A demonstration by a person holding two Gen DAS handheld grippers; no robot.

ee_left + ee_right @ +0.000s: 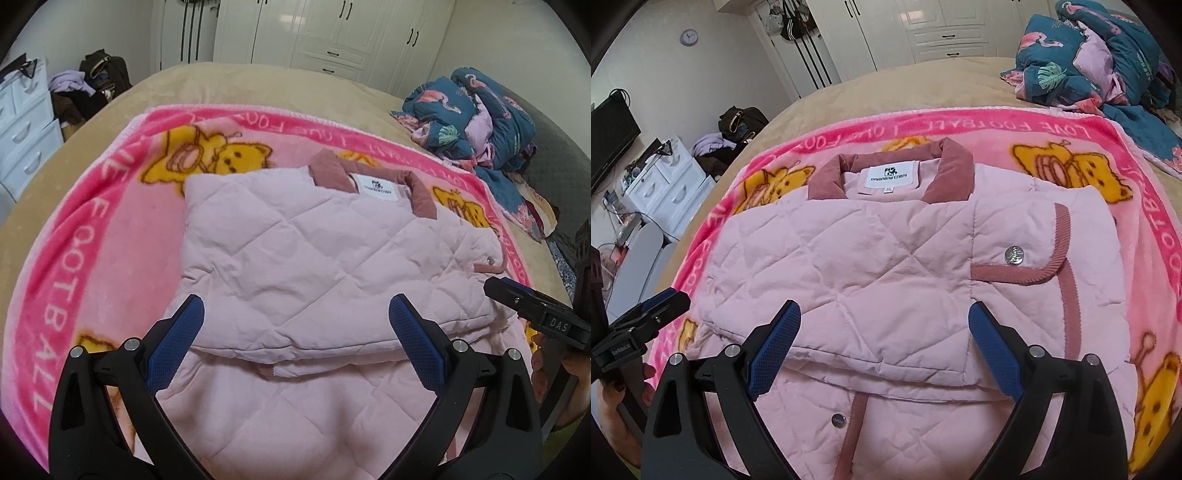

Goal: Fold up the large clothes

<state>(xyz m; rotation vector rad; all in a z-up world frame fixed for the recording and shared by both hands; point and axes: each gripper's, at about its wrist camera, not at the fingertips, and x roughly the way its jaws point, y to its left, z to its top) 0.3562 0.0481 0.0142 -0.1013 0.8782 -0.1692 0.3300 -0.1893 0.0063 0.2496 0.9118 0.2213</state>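
A big pink puffy jacket point(871, 266) lay on a bright pink blanket point(1145, 206) with yellow cartoon animals on it. The blanket was spread over a tan bed point(236, 81). The jacket was partly folded. Its sides were turned in over the middle, so it made a thick block. The dark pink collar point(890, 166) pointed toward the far side of the bed, and a white label point(888, 173) showed inside it. A shiny round snap point(1013, 255) sat on a flap at the right side of the jacket. Another snap point(838, 421) showed low down, near the close edge.

The left tongs point(295, 332) were wide open above the near edge of the jacket. Nothing was between the blue pads point(177, 343). The right tongs point(884, 341) were wide open too, over the same near edge, and held nothing.

A blue quilt point(1100, 51) with pink birds was bunched up at the far right corner of the bed. White closets point(332, 29) stood behind the bed. A white set of drawers point(665, 184) stood at the left, with a heap of clothes point(731, 136) next to it.
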